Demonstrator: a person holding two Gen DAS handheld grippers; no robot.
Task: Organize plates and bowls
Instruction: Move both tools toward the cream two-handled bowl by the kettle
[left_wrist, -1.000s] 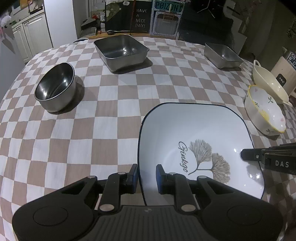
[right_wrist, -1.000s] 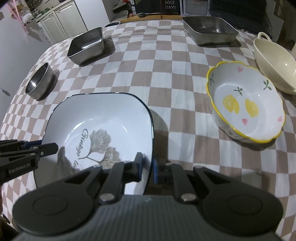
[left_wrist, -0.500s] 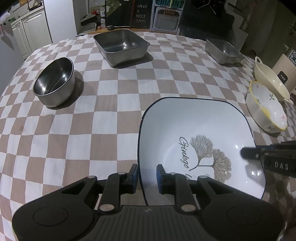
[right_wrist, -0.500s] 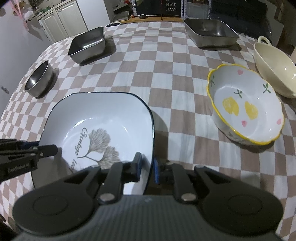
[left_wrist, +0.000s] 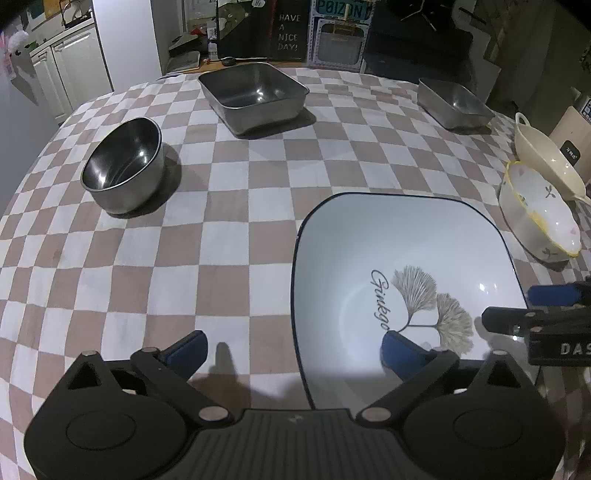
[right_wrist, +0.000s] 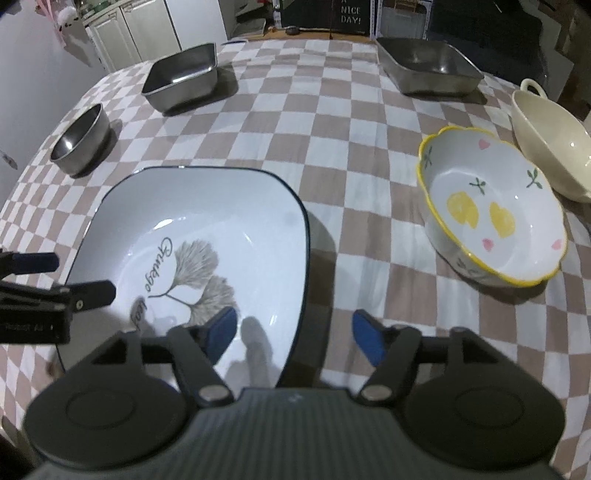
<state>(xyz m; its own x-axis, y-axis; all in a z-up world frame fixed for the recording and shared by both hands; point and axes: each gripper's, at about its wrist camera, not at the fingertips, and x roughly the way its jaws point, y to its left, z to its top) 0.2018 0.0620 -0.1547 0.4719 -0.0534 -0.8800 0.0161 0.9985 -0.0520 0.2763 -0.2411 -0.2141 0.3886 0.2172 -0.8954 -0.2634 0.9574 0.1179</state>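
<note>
A white square plate with a dark rim and a ginkgo print (left_wrist: 406, 258) lies flat on the checked tablecloth; it also shows in the right wrist view (right_wrist: 207, 236). My left gripper (left_wrist: 291, 354) is open, its jaws straddling the plate's left rim. My right gripper (right_wrist: 295, 332) is open, its jaws straddling the plate's right rim. Neither pad touches the plate. Each gripper shows in the other's view, the right one (left_wrist: 539, 314) and the left one (right_wrist: 55, 284).
A yellow-rimmed fruit-print bowl (right_wrist: 491, 206) and a cream handled bowl (right_wrist: 550, 136) stand to the right. A round steel bowl (left_wrist: 122, 166) sits at the left. Two square steel pans (left_wrist: 255, 96) (left_wrist: 454, 103) stand at the back.
Both grippers were shut on the plate's opposite rims. Now both have opened and let go, and the plate rests on the cloth.
</note>
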